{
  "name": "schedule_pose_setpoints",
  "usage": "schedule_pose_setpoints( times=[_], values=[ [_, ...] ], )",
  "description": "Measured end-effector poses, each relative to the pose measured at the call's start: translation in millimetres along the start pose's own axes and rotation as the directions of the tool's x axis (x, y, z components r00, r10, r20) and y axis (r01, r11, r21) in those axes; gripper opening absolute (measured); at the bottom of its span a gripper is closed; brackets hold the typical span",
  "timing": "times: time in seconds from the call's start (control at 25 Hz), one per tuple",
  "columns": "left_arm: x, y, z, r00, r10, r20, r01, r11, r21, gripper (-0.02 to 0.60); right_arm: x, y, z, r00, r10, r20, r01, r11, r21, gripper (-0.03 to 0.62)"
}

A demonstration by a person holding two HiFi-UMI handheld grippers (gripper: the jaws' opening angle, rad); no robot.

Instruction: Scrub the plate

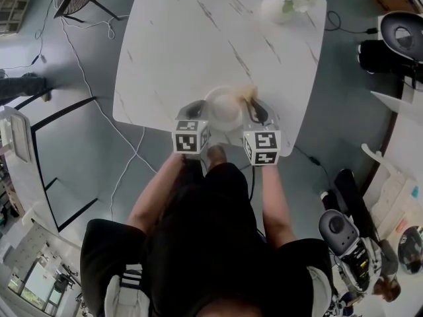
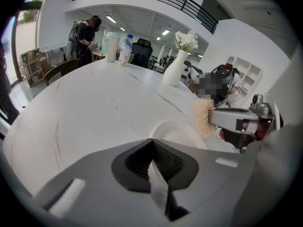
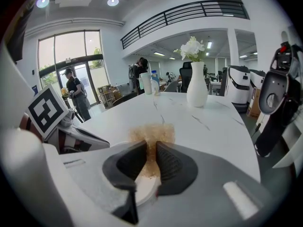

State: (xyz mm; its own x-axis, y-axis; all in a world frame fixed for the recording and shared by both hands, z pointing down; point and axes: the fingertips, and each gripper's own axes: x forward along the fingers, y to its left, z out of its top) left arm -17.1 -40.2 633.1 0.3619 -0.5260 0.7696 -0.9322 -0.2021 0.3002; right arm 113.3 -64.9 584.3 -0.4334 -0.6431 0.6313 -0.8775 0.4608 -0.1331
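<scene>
Head view steeply overhead; both gripper views low, close, toward shared plate (image 1: 222, 111).

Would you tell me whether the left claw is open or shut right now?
Shut: the left claw has its jaws pressed together on the near rim of the white plate.

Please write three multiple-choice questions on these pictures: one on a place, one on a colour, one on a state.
1. Where does the vase stand?
A. at the far end of the table
B. on the floor
C. on a chair
2. What colour is the scrubber?
A. blue
B. black
C. tan
3. How is the left gripper?
A. wide open
B. shut on the plate rim
C. shut on the scrubber
Answers: 1 A, the head view shows it far from the person; 2 C, its fibres look tan between the right gripper jaws; 3 B, the white rim sits between its closed jaws.
</scene>
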Motion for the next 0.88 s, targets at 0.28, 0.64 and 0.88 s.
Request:
schedule_pose_setpoints(
  times=[0.28, 0.64, 0.88],
  values=[
    [-3, -3, 0, 1.0, -0.017, 0.008, 0.017, 1.0, -0.001, 0.008, -5, 12, 15, 0.999, 0.023, 0.026, -0.022, 0.999, -0.027, 0.061],
    [-13, 7, -6, 1.0, -0.015, 0.009, 0.015, 1.0, -0.008, 0.008, 1, 58, 24, 0.995, 0.099, 0.025, -0.097, 0.993, -0.068, 0.061],
    [-18, 10, -13, 1.0, -0.023, 0.008, 0.023, 1.0, -0.004, 0.008, 5, 81, 18, 0.991, 0.131, 0.002, -0.13, 0.988, -0.085, 0.061]
  ],
)
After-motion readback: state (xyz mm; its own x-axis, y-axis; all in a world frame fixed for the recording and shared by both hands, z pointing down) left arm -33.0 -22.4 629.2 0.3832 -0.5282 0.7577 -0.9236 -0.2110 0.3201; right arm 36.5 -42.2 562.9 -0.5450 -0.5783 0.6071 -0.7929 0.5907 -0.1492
